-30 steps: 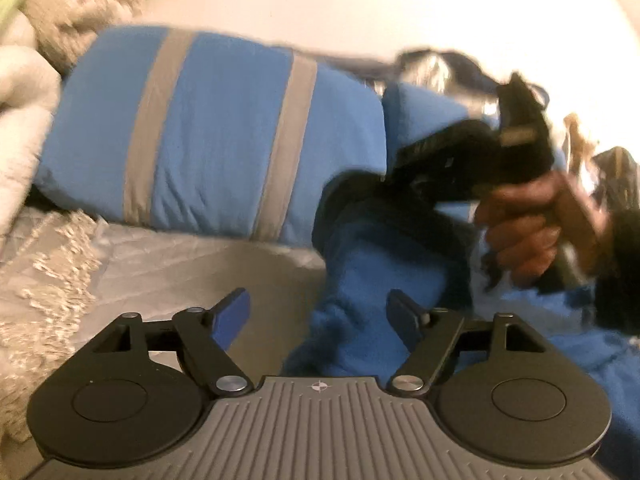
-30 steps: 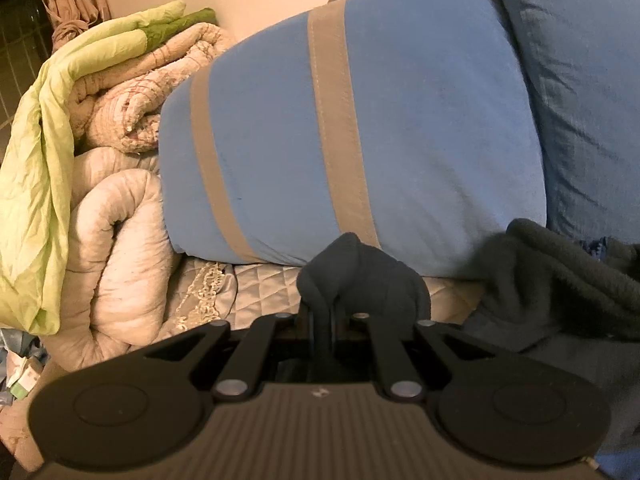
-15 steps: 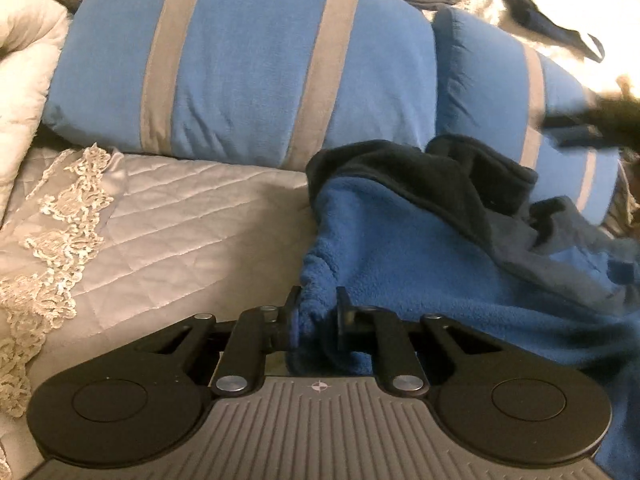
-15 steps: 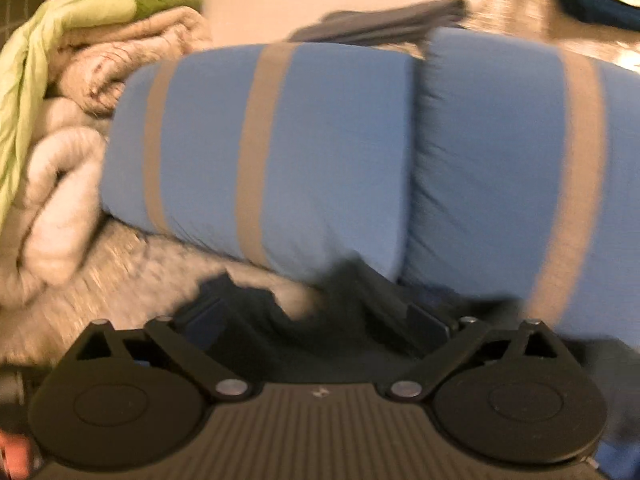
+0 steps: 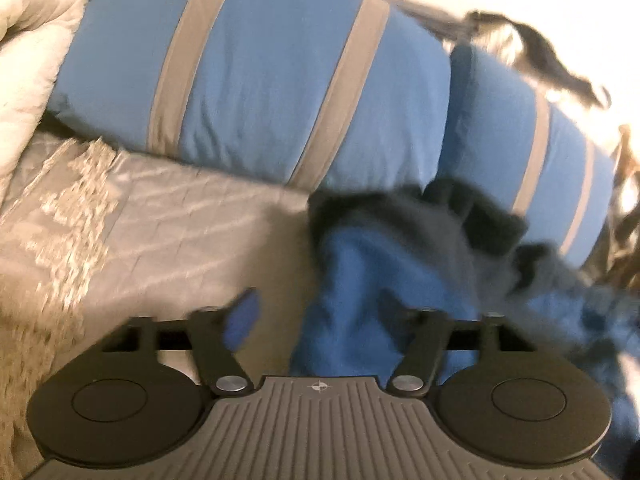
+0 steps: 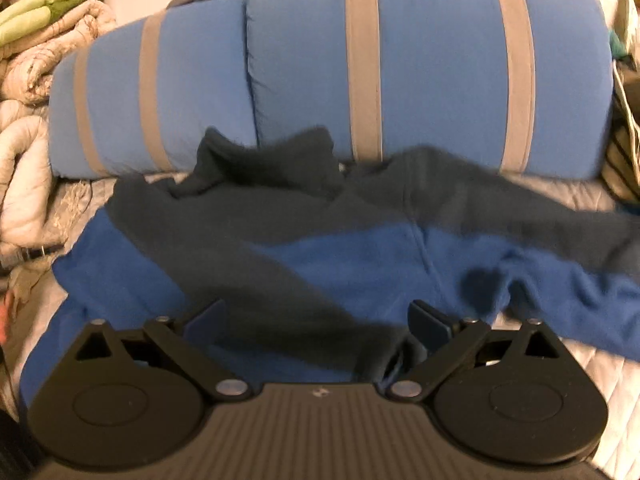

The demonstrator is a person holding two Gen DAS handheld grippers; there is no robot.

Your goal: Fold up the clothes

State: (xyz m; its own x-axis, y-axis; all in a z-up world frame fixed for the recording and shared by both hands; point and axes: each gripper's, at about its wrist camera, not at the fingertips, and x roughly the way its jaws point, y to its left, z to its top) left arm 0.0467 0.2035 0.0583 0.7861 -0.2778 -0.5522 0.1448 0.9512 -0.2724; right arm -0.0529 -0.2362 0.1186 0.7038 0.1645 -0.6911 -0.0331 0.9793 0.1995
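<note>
Left gripper (image 5: 316, 312) fingers are opening; right gripper (image 6: 320, 320) fingers spread wide.

Left wrist view is motion-blurred: the left gripper's (image 5: 316, 316) fingers smear as its jaws open, and the dark item (image 5: 532, 52) behind the striped pillows (image 5: 260, 80) cannot be identified. The fleece garment (image 6: 360, 256) runs under the right gripper's (image 6: 320, 320) body and off the right edge; its full outline is not visible.
</note>
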